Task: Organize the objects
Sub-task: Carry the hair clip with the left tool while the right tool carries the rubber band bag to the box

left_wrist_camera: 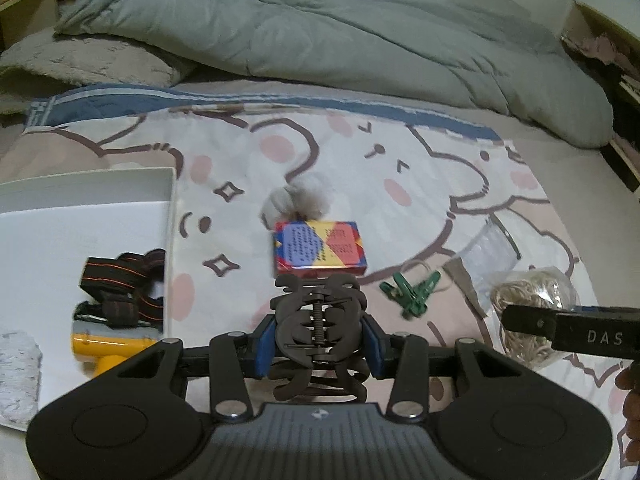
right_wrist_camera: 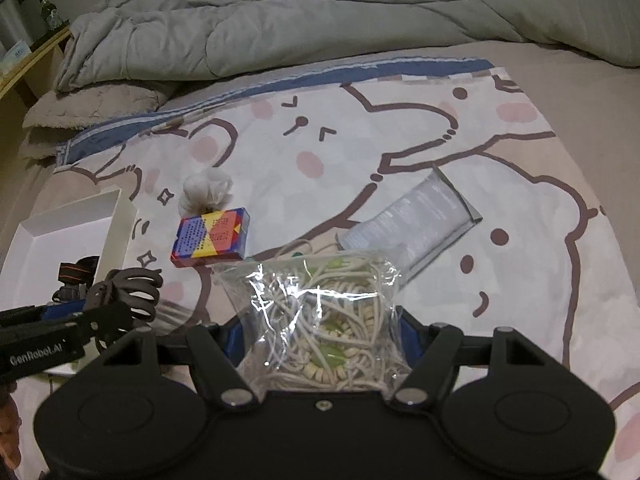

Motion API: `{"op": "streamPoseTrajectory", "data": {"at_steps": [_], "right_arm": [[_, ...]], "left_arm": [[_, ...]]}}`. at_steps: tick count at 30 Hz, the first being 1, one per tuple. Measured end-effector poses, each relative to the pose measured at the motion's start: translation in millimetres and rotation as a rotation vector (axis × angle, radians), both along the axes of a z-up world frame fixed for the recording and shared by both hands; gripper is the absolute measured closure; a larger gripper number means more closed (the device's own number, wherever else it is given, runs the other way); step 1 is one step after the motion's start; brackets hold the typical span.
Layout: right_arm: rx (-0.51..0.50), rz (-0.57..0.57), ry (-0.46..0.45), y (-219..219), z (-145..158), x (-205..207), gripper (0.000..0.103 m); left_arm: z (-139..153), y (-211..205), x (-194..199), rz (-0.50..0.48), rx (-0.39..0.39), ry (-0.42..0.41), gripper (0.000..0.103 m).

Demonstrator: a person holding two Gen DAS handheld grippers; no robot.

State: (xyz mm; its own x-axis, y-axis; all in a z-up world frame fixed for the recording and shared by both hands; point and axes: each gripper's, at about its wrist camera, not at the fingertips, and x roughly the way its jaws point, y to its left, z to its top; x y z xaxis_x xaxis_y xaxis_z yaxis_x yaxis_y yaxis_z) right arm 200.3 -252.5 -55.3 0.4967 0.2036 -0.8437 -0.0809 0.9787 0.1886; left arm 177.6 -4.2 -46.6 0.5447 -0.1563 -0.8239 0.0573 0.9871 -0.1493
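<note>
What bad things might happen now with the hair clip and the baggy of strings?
1. The left gripper pinches the dark hair clip by its curved sides, so it might twist or pop out.
2. The right gripper holds a slippery, soft plastic bag of cords; it may sag and slide free.
3. The white box already holds a headlamp, so dropped things might land on it.

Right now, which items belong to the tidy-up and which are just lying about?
Job:
- hair claw, held in left gripper
- cord bag, held in right gripper
- white box
- card pack
- green clip
- pouch
- fluff ball

Lying about:
- duvet
- bear sheet
</note>
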Motion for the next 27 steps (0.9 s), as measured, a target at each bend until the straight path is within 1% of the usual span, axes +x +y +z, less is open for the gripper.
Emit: {"op": "streamPoseTrajectory", "data": {"at_steps": [5,11,21,27], "right_arm": [[-0.004,0.003,-0.02,9.1,5.0,1.1,0.031],[0.005,0.019,-0.044,30.9,11.1,3.8,0.031],[0.02,0.12,-0.072,98.0,22.8,3.2,0.031],[0.032,0.191,-0.09,140.5,30.4,4.1,0.031]], "left_arm": [[10.6,21.8,-1.4,0.022,-0.006,-0.023,0.058],[22.6,55.7,-4.3,0.067,0.033,-0.065,0.058],[39.2,137.3,-16.7,0.174,0.061,-0.111,0.058],[47.0,180.2,-25.0,0.231,0.105,-0.14,0.058]]}}
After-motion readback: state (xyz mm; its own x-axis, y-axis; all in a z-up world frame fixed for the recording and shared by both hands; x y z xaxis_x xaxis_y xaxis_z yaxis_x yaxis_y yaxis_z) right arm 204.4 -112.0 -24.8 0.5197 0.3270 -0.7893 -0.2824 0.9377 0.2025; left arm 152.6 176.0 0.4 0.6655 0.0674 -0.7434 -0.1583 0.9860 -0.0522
